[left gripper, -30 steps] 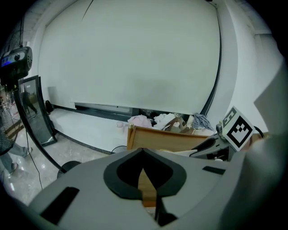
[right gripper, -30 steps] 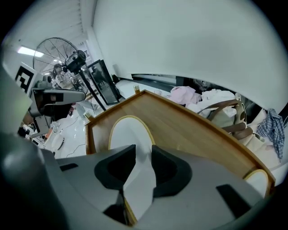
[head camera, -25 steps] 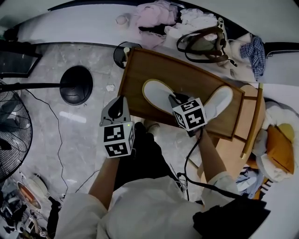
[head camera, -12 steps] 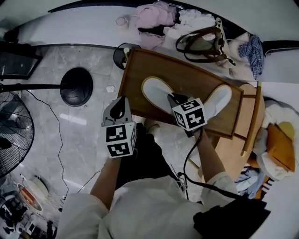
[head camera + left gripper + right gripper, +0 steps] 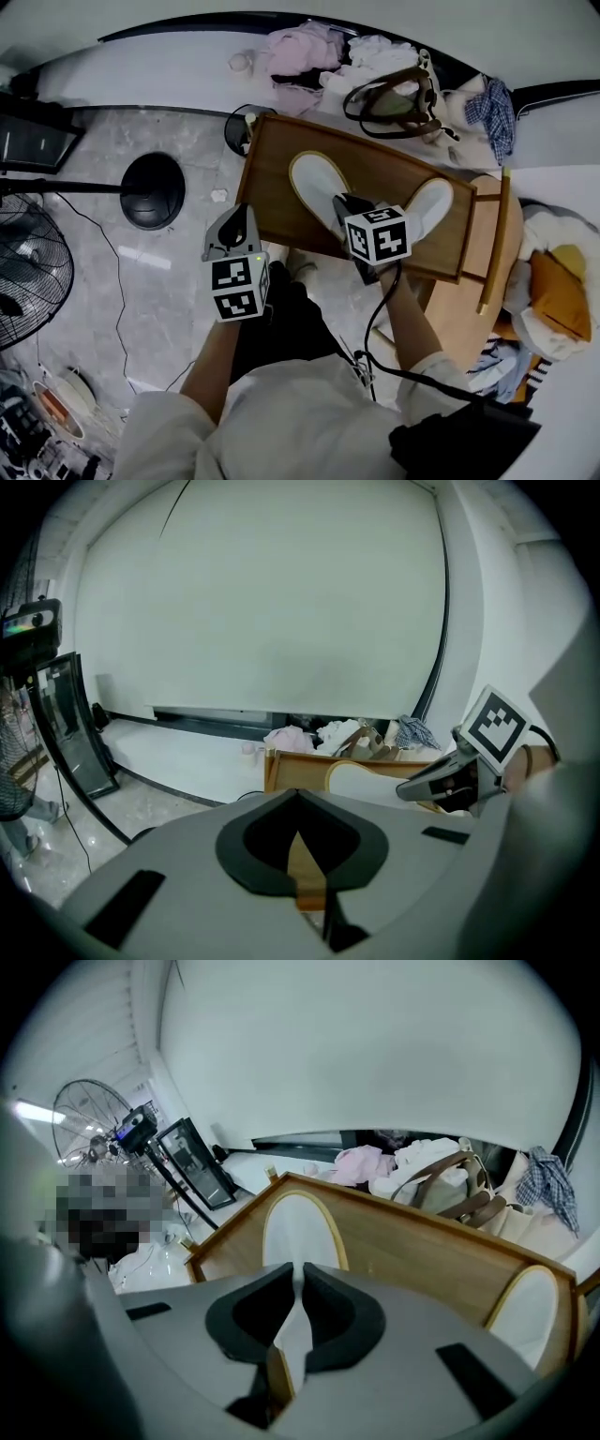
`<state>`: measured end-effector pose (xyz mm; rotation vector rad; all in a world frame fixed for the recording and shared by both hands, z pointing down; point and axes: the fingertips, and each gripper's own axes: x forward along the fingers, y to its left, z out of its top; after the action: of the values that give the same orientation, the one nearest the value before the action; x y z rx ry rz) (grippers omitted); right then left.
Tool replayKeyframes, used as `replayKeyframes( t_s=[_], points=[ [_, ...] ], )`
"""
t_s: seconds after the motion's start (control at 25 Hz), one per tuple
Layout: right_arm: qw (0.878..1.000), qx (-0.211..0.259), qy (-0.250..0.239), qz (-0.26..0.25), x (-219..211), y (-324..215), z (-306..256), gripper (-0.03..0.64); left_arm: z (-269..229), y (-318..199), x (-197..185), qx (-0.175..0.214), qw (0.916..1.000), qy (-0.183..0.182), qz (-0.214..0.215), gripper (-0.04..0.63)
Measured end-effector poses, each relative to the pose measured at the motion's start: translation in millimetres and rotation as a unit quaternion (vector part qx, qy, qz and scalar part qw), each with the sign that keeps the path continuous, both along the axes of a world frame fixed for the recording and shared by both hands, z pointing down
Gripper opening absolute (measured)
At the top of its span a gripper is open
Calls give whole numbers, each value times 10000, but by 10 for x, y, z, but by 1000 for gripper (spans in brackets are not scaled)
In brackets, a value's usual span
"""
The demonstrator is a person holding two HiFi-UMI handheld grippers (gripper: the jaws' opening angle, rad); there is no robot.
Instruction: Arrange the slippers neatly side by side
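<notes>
Two white slippers with tan rims lie soles-up on a wooden table (image 5: 272, 173). The left slipper (image 5: 314, 180) (image 5: 295, 1227) points away from me. The right slipper (image 5: 429, 206) (image 5: 530, 1309) lies apart at the table's right end, angled to the right. My right gripper (image 5: 341, 202) (image 5: 301, 1277) is at the near end of the left slipper, its jaws shut on the slipper's rim. My left gripper (image 5: 244, 212) (image 5: 298, 797) hangs off the table's near left edge, shut and holding nothing.
Behind the table lie a pile of clothes (image 5: 314, 42) and a bag with brown straps (image 5: 394, 94). A wooden chair (image 5: 495, 239) and a yellow plush (image 5: 555, 300) are at the right. A fan (image 5: 28, 281) and a black round base (image 5: 152, 192) stand on the floor at left.
The right gripper stays at the near end of the left slipper. The left gripper has hardly moved. The whole view has shifted slightly.
</notes>
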<state>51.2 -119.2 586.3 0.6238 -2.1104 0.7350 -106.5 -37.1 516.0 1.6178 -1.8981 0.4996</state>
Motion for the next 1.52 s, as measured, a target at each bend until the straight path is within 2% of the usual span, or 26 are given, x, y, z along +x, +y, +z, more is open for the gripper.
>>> replayKeyframes(
  t_s=[0.44, 0.84, 0.96, 1.16, 1.52],
  points=[
    [9942, 15, -221, 1052, 121, -204, -288, 51, -180, -122, 73, 192, 9995, -114, 204, 3],
    [9813, 0, -293, 1905, 268, -292, -444, 51, -305, -281, 130, 352, 9986, -132, 380, 3],
    [9735, -75, -272, 2271, 328, -303, -444, 51, -325, -316, 139, 360, 9982, -141, 456, 3],
    [9575, -293, -511, 2823, 346, -304, -427, 51, -330, -367, 127, 321, 9977, -170, 565, 3],
    [9246, -578, -744, 3691, 424, -331, -300, 51, -231, -474, 150, 190, 9964, -168, 810, 3]
  ],
)
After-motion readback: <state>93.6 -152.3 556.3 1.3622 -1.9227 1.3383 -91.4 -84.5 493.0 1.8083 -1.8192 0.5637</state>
